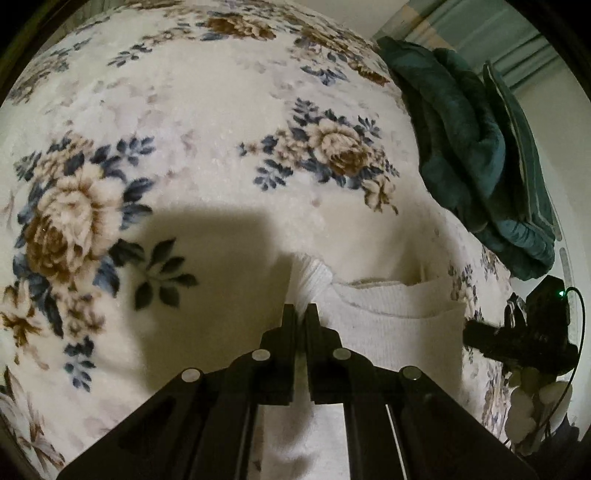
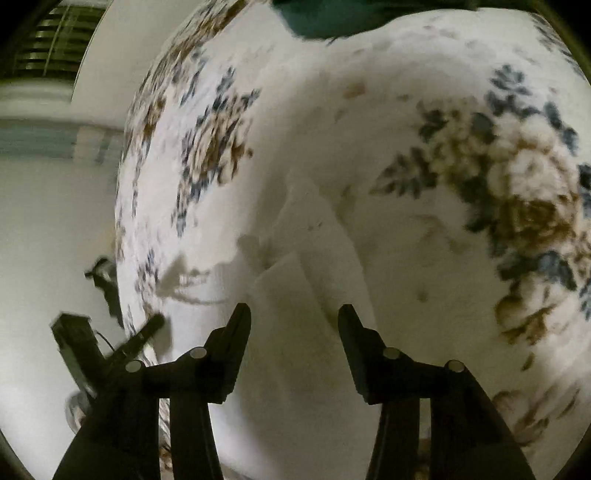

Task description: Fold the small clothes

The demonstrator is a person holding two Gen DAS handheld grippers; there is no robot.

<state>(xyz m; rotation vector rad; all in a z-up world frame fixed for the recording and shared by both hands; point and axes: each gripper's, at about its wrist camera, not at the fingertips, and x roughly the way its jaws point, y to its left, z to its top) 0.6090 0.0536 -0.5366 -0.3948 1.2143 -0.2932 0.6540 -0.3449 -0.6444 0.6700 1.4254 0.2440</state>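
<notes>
A small white ribbed garment [image 1: 388,317] lies on a floral blanket [image 1: 207,122]. My left gripper [image 1: 302,308] is shut on the garment's left corner, which sticks up between the fingers. My right gripper shows at the right edge of the left wrist view [image 1: 517,336], beside the garment's right side. In the right wrist view my right gripper [image 2: 293,314] is open and empty, its jaws wide apart above the white garment [image 2: 306,258]. This view is blurred. The left gripper [image 2: 110,354] shows at its lower left.
A bunched dark green blanket [image 1: 472,147] lies at the far right of the bed and shows at the top of the right wrist view [image 2: 325,18]. A white wall [image 2: 44,221] and a window blind [image 2: 62,40] are beyond the bed edge.
</notes>
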